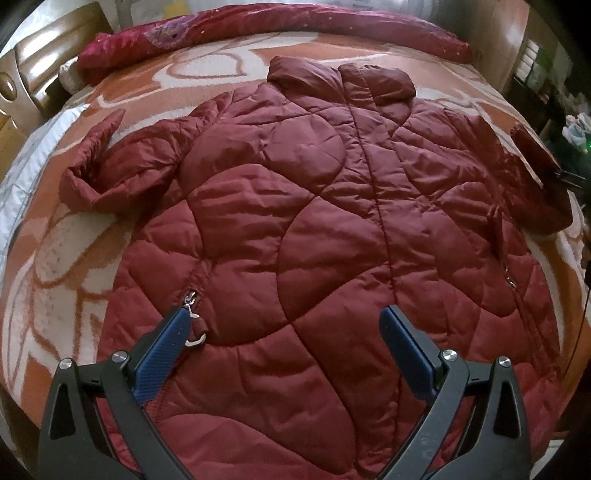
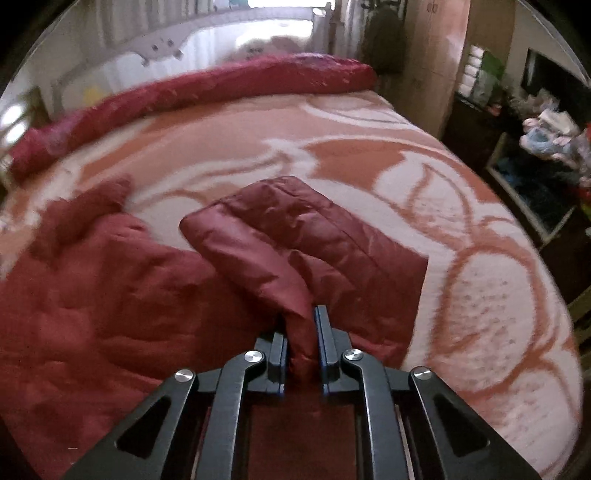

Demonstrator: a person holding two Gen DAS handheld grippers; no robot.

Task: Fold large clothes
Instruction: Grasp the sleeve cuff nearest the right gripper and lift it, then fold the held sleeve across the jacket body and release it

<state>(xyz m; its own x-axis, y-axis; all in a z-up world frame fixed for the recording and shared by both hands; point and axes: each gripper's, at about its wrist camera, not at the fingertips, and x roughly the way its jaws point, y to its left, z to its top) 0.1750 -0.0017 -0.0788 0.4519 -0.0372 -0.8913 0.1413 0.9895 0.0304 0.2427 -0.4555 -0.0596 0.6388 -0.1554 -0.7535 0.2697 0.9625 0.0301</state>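
Note:
A large dark red quilted jacket (image 1: 295, 206) lies spread face up on the bed, collar at the far end. Its left sleeve (image 1: 110, 166) is bent on the blanket. My left gripper (image 1: 284, 325) is open and empty, hovering over the jacket's lower hem beside a pocket zipper pull (image 1: 194, 321). In the right wrist view, my right gripper (image 2: 301, 332) is shut on the jacket's right sleeve (image 2: 295, 240), lifting it off the bed beside the jacket body (image 2: 110, 295). That sleeve also shows at the right edge of the left wrist view (image 1: 532, 155).
The bed carries an orange and white patterned blanket (image 2: 461, 258). A long red bolster (image 1: 277, 26) lies across the head of the bed. Wooden furniture (image 1: 48, 66) stands at the left. Cluttered shelves (image 2: 535, 122) stand to the right of the bed.

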